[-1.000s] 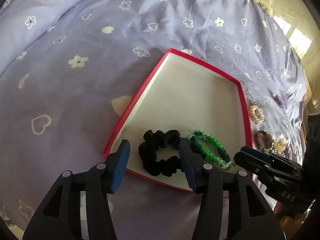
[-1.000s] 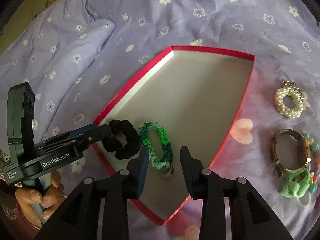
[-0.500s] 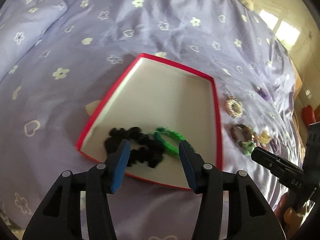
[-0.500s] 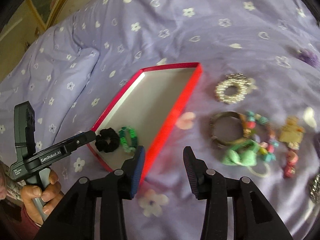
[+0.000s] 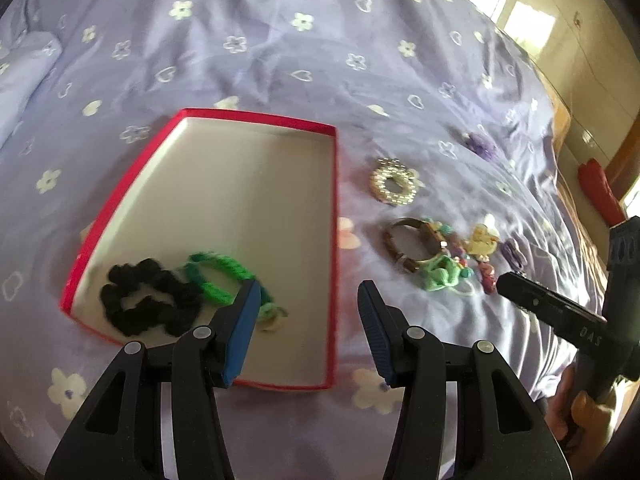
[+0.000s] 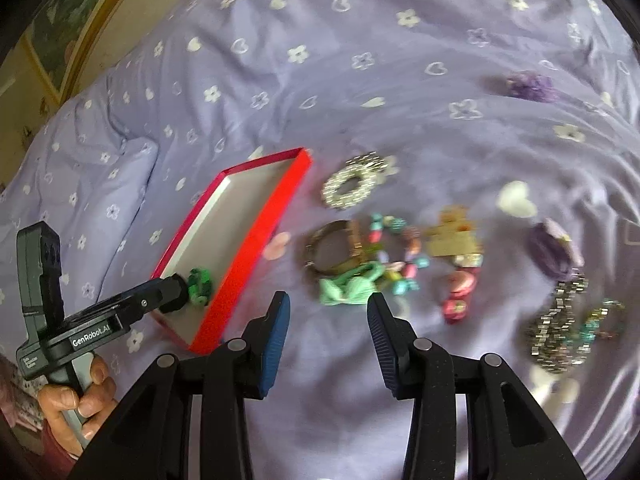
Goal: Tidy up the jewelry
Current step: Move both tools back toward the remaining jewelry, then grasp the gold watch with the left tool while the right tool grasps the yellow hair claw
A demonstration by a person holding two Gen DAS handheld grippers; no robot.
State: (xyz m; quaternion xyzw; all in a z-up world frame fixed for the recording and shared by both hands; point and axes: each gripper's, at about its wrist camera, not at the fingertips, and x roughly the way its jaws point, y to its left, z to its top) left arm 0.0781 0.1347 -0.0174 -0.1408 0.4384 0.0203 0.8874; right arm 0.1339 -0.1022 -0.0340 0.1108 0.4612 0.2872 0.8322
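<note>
My left gripper (image 5: 306, 308) fingers wide and empty over the red box (image 5: 334, 216) near edge, black scrunchie (image 5: 148, 296) and green bracelet (image 5: 216, 276) inside it, my right gripper (image 6: 326, 320) spread, holding nothing, above the bed (image 6: 360, 80) near the loose jewelry pile (image 6: 384, 256)

In the right wrist view the left gripper (image 6: 176, 294) covers the black scrunchie in the red box (image 6: 256, 236), and only part of the green bracelet (image 6: 200, 280) shows. The tangle of chains (image 6: 560, 328) at far right is too blurred to separate. In the left wrist view a left finger (image 5: 242, 328) hides the bracelet's near end.
</note>
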